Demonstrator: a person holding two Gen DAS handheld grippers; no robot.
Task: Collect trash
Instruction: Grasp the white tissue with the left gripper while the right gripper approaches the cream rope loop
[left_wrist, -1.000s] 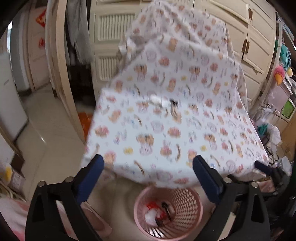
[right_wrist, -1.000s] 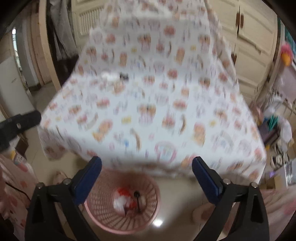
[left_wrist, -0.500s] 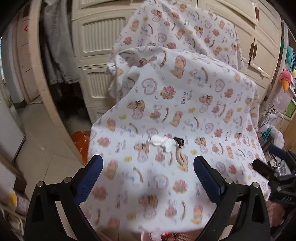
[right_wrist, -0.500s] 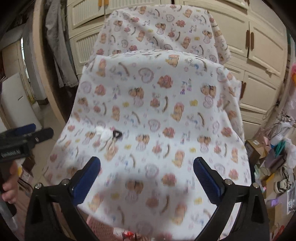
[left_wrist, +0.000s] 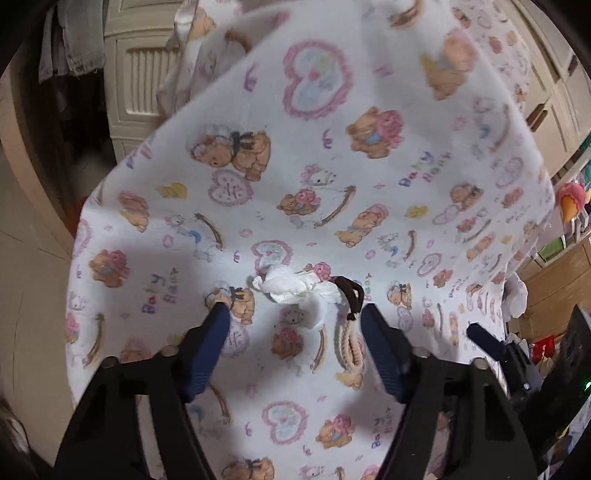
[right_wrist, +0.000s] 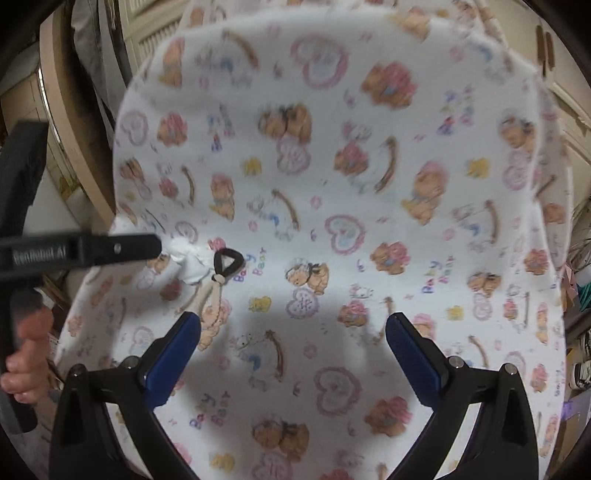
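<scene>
The left gripper (left_wrist: 295, 317) has come in over the bear-print cloth (left_wrist: 369, 184), jaws closing around the crumpled tissue (left_wrist: 295, 288), not yet pinching; right gripper (right_wrist: 293, 325) gapes empty nearby.

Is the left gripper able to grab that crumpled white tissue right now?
Probably yes. The left gripper has its jaws closing around the crumpled tissue on the printed cloth, with only the brown loop beside it.

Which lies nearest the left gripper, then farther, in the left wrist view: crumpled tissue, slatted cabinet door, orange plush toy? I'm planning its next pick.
From the left gripper, jaws closing, nothing yet pinched:
1. Crumpled tissue, on the cloth just ahead of the fingertips.
2. Orange plush toy, at the right edge.
3. Slatted cabinet door, upper left, behind the cloth.
</scene>
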